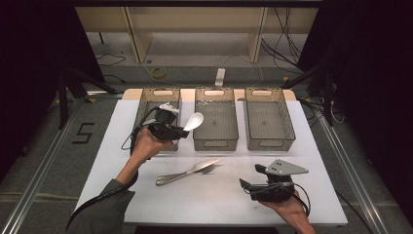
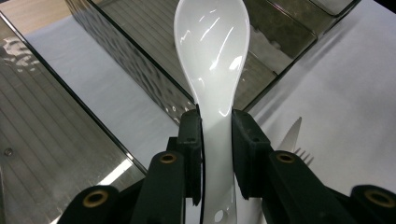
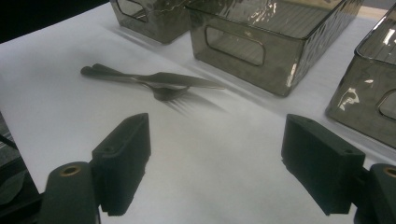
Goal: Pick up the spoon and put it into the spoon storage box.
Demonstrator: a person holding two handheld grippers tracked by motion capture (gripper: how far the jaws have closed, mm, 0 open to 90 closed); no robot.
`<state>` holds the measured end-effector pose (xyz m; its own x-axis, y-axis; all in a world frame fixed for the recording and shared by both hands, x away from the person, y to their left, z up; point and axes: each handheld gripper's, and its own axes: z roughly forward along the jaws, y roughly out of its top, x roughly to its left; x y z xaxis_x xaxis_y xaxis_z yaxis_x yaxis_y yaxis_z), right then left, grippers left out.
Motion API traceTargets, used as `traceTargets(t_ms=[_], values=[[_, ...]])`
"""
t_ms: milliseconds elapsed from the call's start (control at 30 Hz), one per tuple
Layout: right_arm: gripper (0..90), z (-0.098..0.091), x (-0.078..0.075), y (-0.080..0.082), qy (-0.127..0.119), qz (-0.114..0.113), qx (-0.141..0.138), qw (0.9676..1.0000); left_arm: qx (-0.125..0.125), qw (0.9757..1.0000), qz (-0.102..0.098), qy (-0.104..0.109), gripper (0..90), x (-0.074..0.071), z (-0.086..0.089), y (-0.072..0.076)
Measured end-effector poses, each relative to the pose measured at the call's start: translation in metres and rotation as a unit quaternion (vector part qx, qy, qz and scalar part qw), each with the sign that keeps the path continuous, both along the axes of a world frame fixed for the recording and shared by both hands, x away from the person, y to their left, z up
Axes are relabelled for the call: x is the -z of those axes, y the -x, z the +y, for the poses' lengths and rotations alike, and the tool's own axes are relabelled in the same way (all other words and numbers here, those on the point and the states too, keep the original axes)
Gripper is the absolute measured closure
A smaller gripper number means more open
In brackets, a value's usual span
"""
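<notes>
My left gripper (image 1: 181, 131) is shut on the handle of a white ceramic spoon (image 1: 193, 121). In the left gripper view the spoon (image 2: 212, 60) rises from between the pads, its bowl hanging over the gap between the left bin (image 2: 42, 135) and the middle bin (image 2: 154, 88). A metal knife (image 1: 202, 165) lies across a metal fork (image 1: 182, 176) on the white table, seen again in the right gripper view as knife (image 3: 177, 80) and fork (image 3: 166, 93). My right gripper (image 1: 248, 176) rests low at the front right, jaws wide apart with nothing between them (image 3: 215, 158).
Three smoked clear plastic bins stand in a row at the table's back: left (image 1: 146, 105), middle (image 1: 215, 141), right (image 1: 269, 142). The white tabletop (image 1: 214, 200) ends close behind both hands. Dark floor, cables and shelving lie beyond the table.
</notes>
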<state>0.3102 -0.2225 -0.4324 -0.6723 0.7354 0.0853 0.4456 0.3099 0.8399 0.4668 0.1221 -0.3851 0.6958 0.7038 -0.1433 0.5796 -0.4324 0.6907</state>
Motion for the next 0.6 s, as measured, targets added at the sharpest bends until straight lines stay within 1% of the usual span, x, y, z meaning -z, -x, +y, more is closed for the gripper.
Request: traceTargets(t_ms=[233,367,500,533,600], values=[[24.9,0.0,0.0,0.0,0.001,0.001,0.0,1.0,-0.009,0.9999,0.0,0.015,74.3,0.003,-0.008,-0.012],[24.9,0.0,0.0,0.0,0.0,0.0,0.0,1.0,-0.008,0.9998,-0.009,0.017,74.3,0.003,-0.014,-0.016],[24.9,0.0,0.0,0.0,0.0,0.001,-0.001,1.0,-0.008,0.9997,-0.008,0.024,74.3,0.001,-0.019,-0.021],[24.9,0.0,0.0,0.0,0.0,0.001,-0.001,1.0,-0.007,0.9995,-0.008,0.03,74.3,0.001,-0.026,-0.025],[24.9,0.0,0.0,0.0,-0.002,0.0,0.0,1.0,-0.006,0.9991,-0.005,0.042,74.3,0.002,-0.032,-0.028]])
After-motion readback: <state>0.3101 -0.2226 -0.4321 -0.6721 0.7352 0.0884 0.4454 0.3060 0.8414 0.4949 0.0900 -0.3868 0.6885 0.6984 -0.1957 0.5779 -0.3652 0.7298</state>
